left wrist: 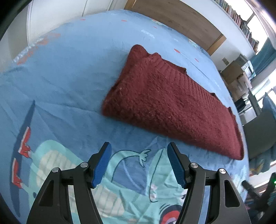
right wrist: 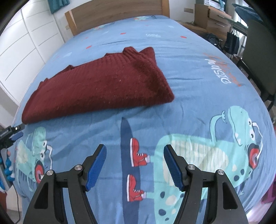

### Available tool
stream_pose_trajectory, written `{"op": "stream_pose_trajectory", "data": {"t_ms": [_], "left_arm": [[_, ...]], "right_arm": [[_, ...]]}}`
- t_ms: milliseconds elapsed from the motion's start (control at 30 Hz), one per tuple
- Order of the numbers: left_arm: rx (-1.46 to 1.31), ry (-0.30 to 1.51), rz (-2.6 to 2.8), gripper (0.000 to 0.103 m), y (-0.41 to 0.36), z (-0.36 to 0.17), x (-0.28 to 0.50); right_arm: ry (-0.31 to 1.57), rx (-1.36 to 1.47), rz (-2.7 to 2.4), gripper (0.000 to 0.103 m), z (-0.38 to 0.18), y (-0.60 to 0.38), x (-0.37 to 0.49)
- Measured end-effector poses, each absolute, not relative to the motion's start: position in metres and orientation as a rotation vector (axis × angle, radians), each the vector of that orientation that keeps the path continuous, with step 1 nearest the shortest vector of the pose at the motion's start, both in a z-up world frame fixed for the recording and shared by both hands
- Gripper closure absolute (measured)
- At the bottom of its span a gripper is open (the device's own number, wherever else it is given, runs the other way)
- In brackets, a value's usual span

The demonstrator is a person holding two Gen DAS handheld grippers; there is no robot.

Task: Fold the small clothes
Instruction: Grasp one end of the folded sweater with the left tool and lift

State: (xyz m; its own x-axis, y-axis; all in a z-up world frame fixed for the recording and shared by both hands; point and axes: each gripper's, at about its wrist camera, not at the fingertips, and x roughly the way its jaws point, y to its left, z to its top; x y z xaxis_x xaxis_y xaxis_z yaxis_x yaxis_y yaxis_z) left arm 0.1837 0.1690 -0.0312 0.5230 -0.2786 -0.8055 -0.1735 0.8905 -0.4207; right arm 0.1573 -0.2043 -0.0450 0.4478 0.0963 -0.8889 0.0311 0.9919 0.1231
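A dark red knitted sweater [left wrist: 165, 101] lies folded into a long thick bundle on the blue bed cover [left wrist: 65, 72]. It also shows in the right wrist view [right wrist: 96, 86]. My left gripper [left wrist: 138, 151] is open and empty, a short way in front of the sweater's near edge. My right gripper [right wrist: 134, 151] is open and empty, above the cover, in front of the sweater's near edge. The left gripper's blue fingertip [right wrist: 17, 136] shows at the left edge of the right wrist view, close to the sweater's end.
The bed cover has dinosaur prints [right wrist: 215, 151] and a wooden headboard [right wrist: 117, 15] at the far end. White wardrobe doors [right wrist: 22, 48] stand on one side. A chair [right wrist: 258, 60], drawers [right wrist: 212, 19] and book shelves [left wrist: 241, 22] stand on the other.
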Motion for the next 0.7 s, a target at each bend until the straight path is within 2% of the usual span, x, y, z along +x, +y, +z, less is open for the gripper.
{"op": "stream_pose_trajectory", "data": {"t_ms": [367,700], "left_arm": [[-0.658,1.028,-0.108,0.042,0.179,-0.044,0.192],[-0.984,0.941,-0.089,0.042,0.215,-0.065,0.221]], "right_arm": [[1.146,0.159,0.046,0.032,-0.066,-0.207,0.154],[1.152,0.188,0.051,0.032,-0.074,-0.220,0.157]]}}
